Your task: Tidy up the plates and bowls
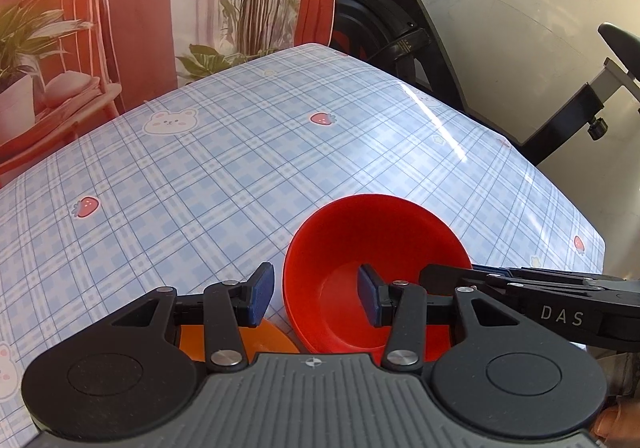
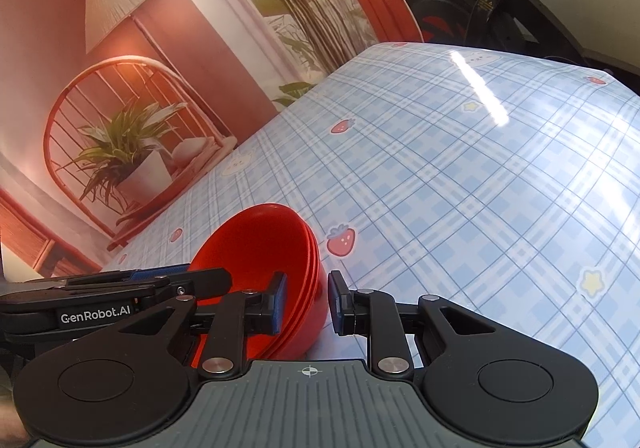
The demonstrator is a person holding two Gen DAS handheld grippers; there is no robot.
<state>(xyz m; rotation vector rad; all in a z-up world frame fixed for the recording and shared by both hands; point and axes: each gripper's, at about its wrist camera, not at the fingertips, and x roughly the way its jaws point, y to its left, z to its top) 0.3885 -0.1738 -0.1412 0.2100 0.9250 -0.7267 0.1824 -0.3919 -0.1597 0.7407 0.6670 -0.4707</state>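
Blue-and-white checked oilcloth, printed with strawberries, stars and little bears, covers the worktop (image 1: 224, 168) I am steering over; behind it hangs a backdrop printed with a rust-red wall, potted plants and a rattan chair (image 2: 120, 136), and a black exercise bike (image 1: 404, 20) stands past the far corner.

From the task's thing outward: the glossy red plastic bowls (image 2: 276, 244) sit nested near the worktop's near edge; in the right wrist view I count what look like three rims stacked one inside another, so I judge the bowl stacking largely done; the top bowl (image 1: 372, 248) is empty inside, nothing but red plastic. Just beside the stack, half hidden beneath my left tongs (image 1: 316, 294), lies a flat orange plastic plate (image 1: 264, 340); whether more plates lie under it I cannot tell, and nothing rests on the part I can see.

My left tongs stand wide, one blue pad outside the stack's rim and the other inside the top bowl, clamping nothing; my right tongs (image 2: 306, 298) are parted too, straddling the stack's opposite wall with clear gaps on both sides, so neither holds the bowls.

What is left, as I judge it, is settling where the stack belongs relative to the orange plate; the rest of the worktop in view carries no other dishes.
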